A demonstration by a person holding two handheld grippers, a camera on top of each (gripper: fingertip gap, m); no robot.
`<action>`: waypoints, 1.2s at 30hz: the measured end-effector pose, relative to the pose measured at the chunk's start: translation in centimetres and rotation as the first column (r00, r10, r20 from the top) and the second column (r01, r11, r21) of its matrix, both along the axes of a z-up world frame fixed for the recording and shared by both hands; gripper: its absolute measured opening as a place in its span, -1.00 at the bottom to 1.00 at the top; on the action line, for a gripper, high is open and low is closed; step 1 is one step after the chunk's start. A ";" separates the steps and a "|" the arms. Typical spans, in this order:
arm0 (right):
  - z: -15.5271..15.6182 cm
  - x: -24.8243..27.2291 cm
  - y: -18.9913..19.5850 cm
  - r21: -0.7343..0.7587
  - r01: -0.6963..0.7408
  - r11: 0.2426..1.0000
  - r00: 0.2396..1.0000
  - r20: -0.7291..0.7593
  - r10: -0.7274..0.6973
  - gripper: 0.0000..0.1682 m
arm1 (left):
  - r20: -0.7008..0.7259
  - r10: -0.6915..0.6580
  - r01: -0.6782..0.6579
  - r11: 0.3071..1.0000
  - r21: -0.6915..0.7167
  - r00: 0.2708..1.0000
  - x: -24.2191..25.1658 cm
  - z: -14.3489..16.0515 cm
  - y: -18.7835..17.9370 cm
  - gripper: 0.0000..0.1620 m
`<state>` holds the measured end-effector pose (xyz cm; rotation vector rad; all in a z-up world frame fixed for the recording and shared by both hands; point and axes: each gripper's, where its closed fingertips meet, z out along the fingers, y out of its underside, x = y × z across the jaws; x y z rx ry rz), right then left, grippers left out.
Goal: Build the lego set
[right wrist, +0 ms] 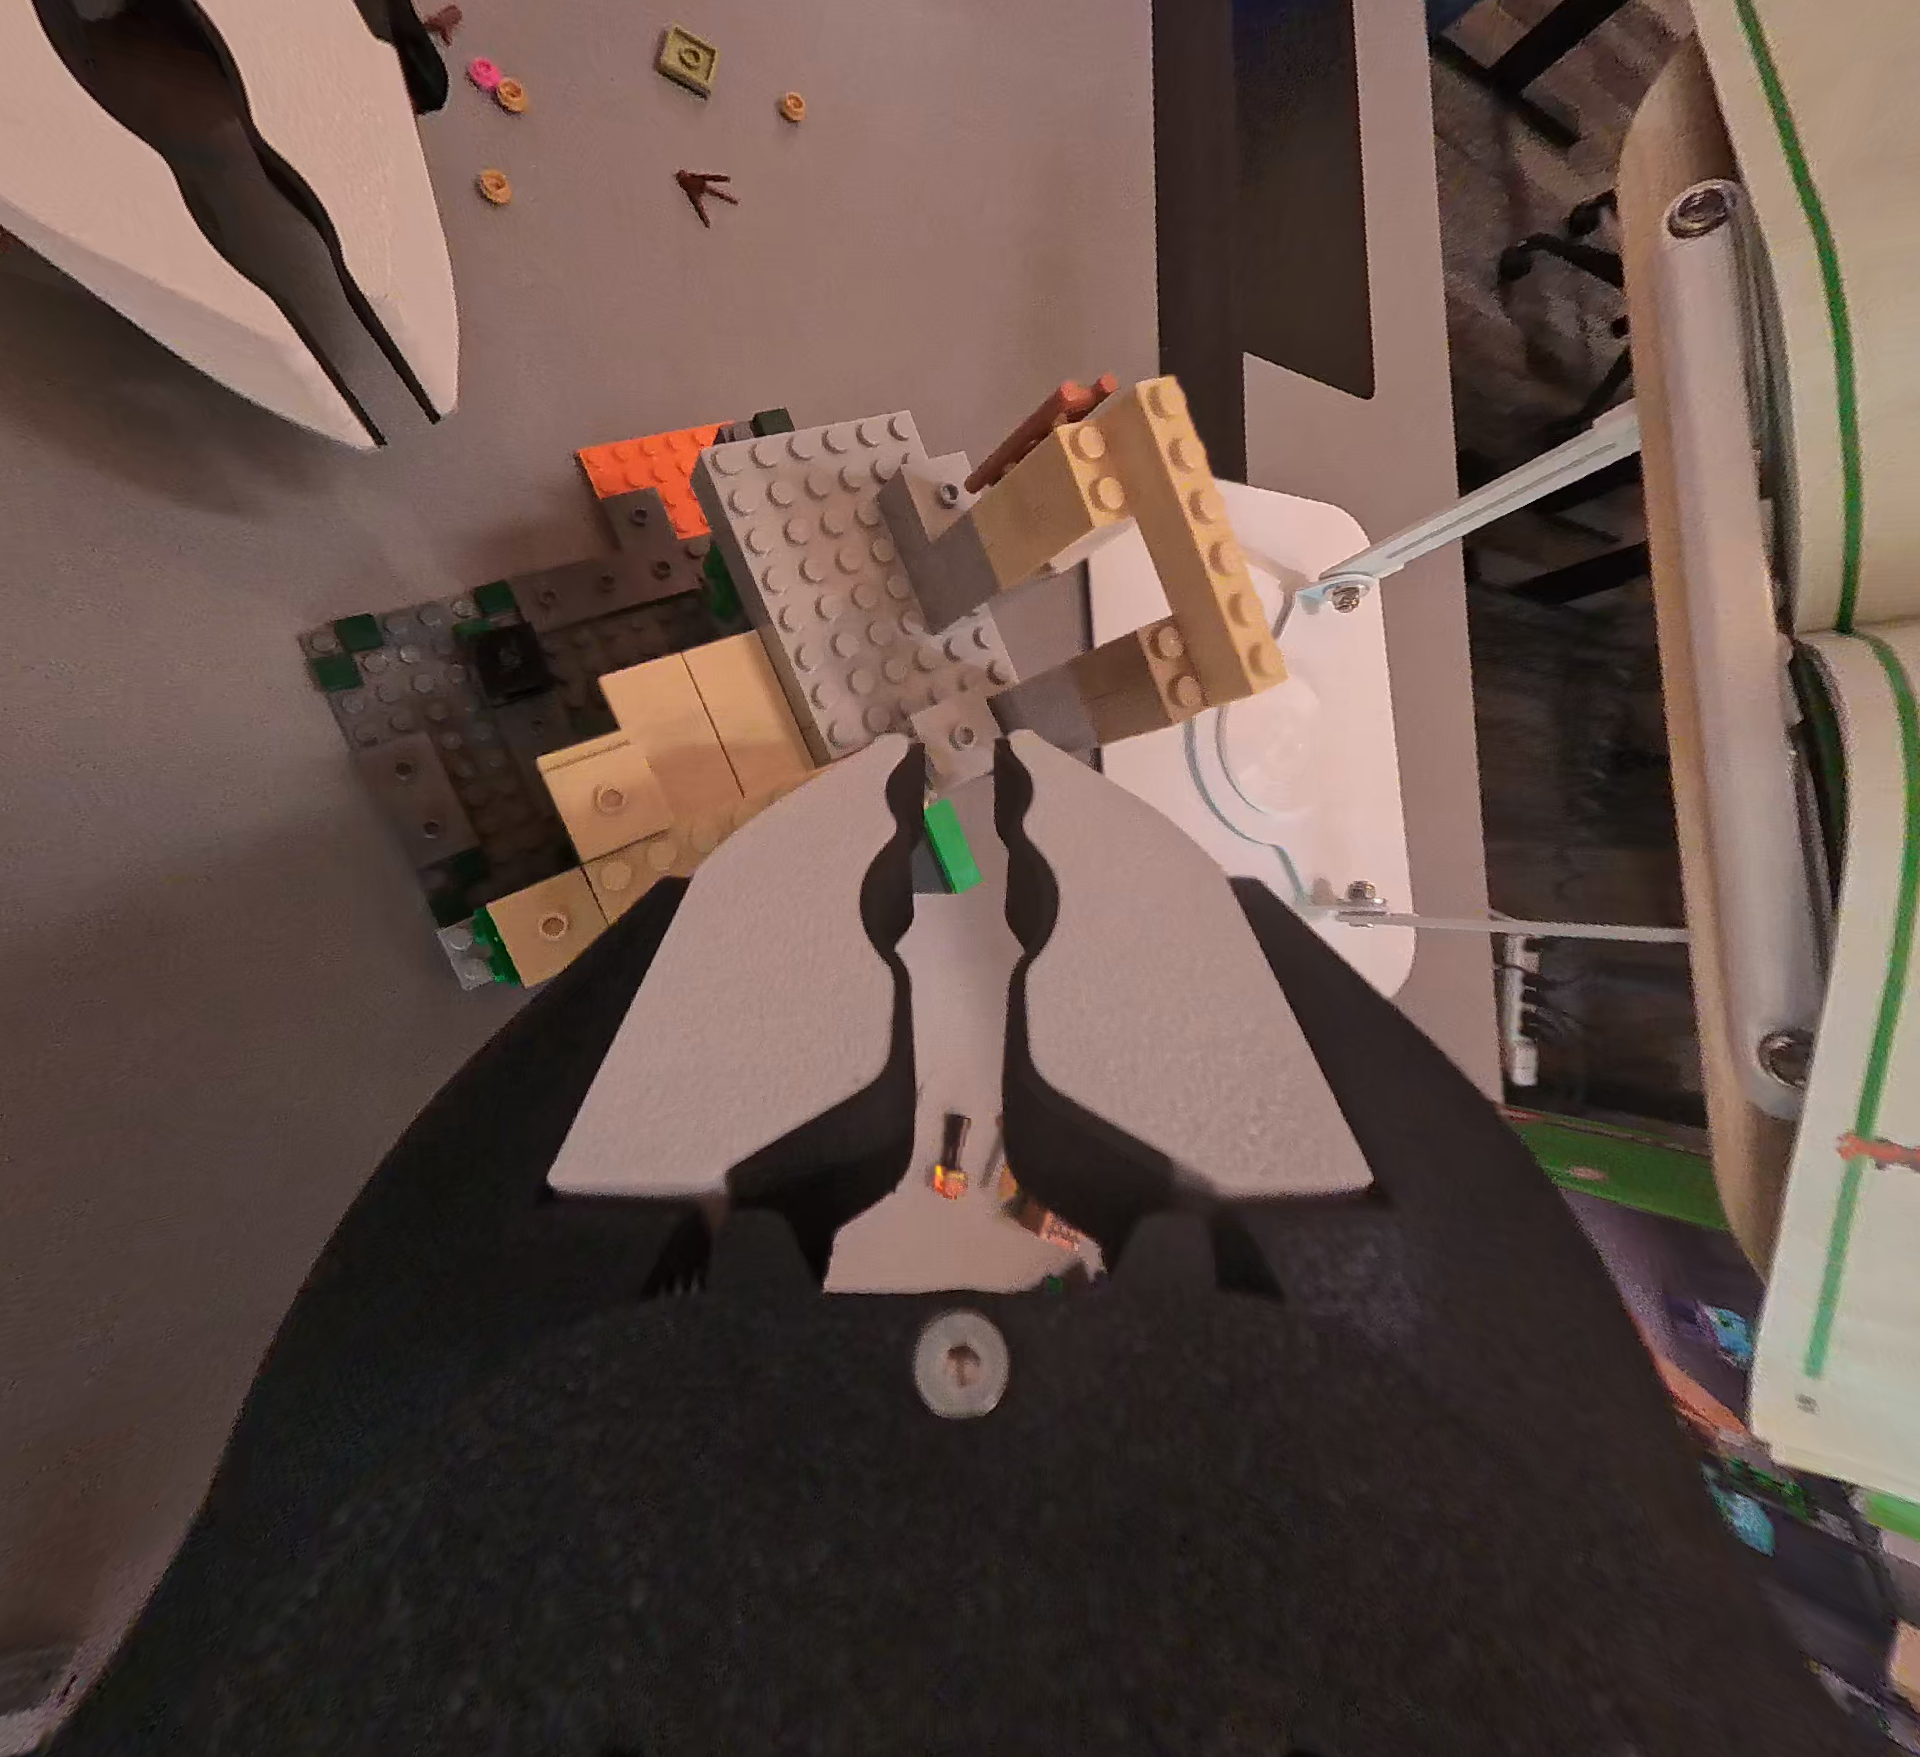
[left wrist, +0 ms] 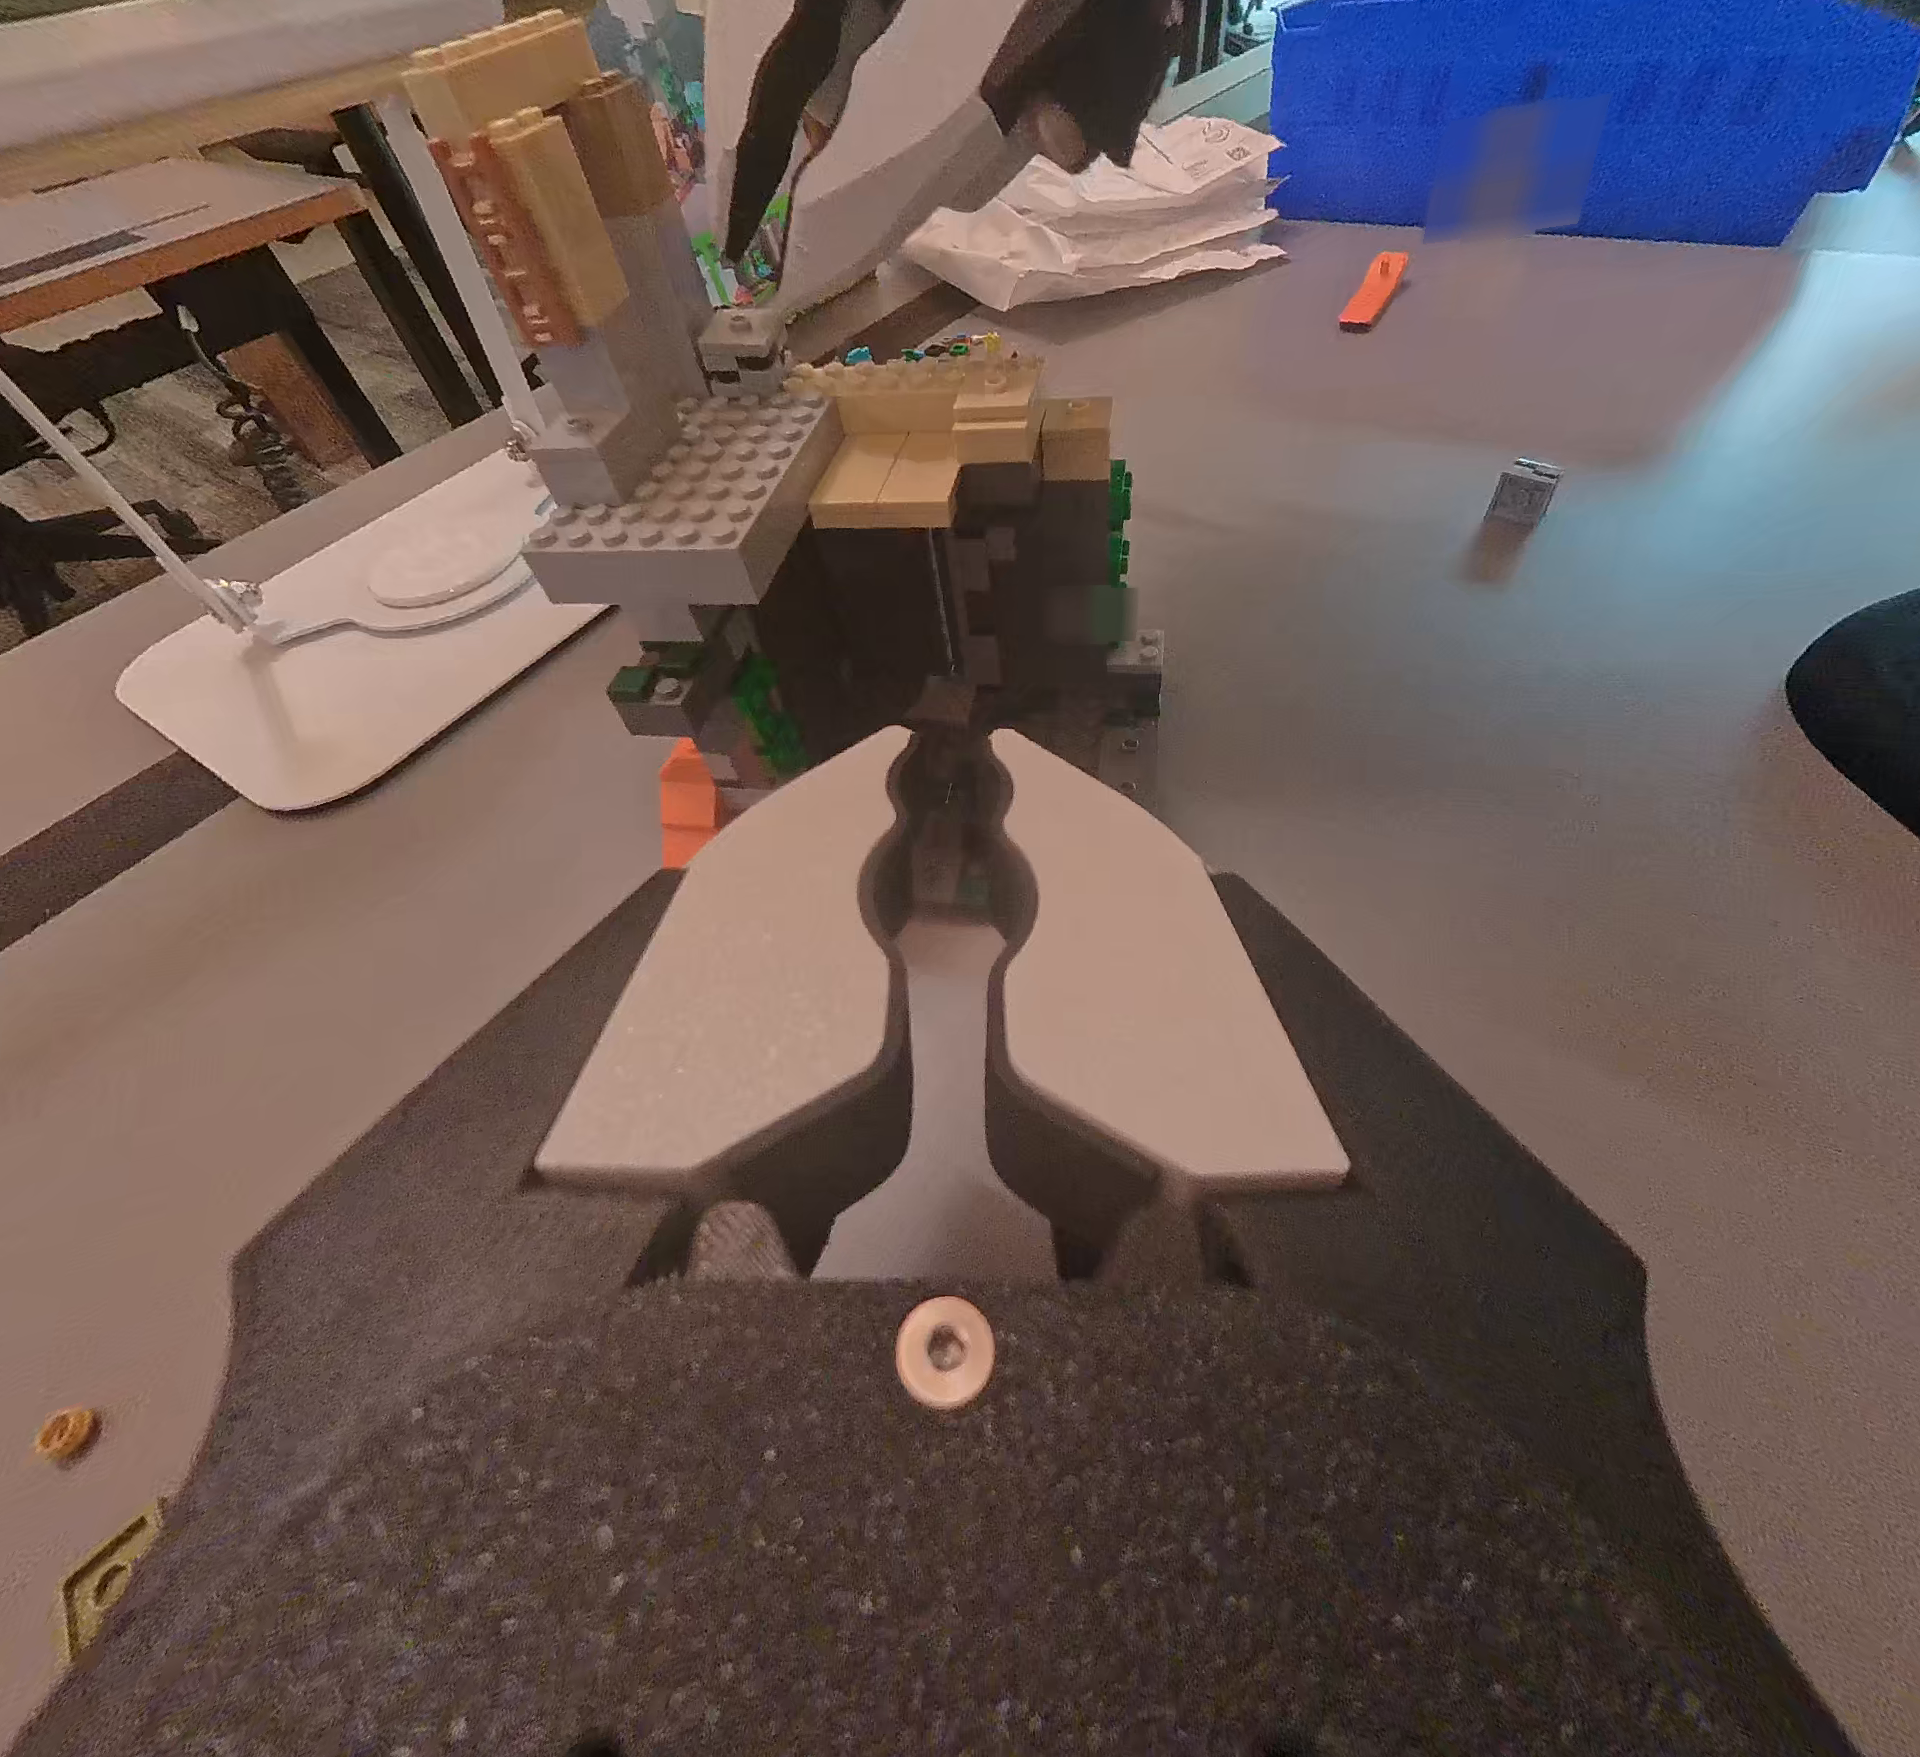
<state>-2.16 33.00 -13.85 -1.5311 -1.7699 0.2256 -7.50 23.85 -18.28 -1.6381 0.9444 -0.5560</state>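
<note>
Right gripper (right wrist: 954, 751) pinches a small grey stud piece (right wrist: 964, 733) down onto the grey plate (right wrist: 821, 554) of the Lego build (left wrist: 883, 564); left gripper (left wrist: 948, 751), narrowly parted, clasps its base. Off-centre pressure could snap the tan arch (right wrist: 1195, 523) loose.

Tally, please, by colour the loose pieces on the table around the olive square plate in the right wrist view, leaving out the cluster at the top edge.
Orange round studs: 3
Pink flower: 1
Olive square plate: 1
Brown twig pieces: 2
Total: 7
</note>
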 end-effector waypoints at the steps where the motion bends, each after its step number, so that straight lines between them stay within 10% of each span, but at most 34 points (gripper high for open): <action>1: -0.1 -0.1 0.0 -0.013 0.000 1.000 1.000 -0.003 0.000 -0.86 | 0.000 0.000 0.000 1.000 0.001 1.000 0.0 0.0 0.0 -0.90; 36: -1.2 0.1 0.6 -0.222 0.152 0.963 0.966 0.238 -0.098 -0.90 | -0.006 -0.024 0.024 1.000 0.011 1.000 0.4 0.3 -0.5 -0.90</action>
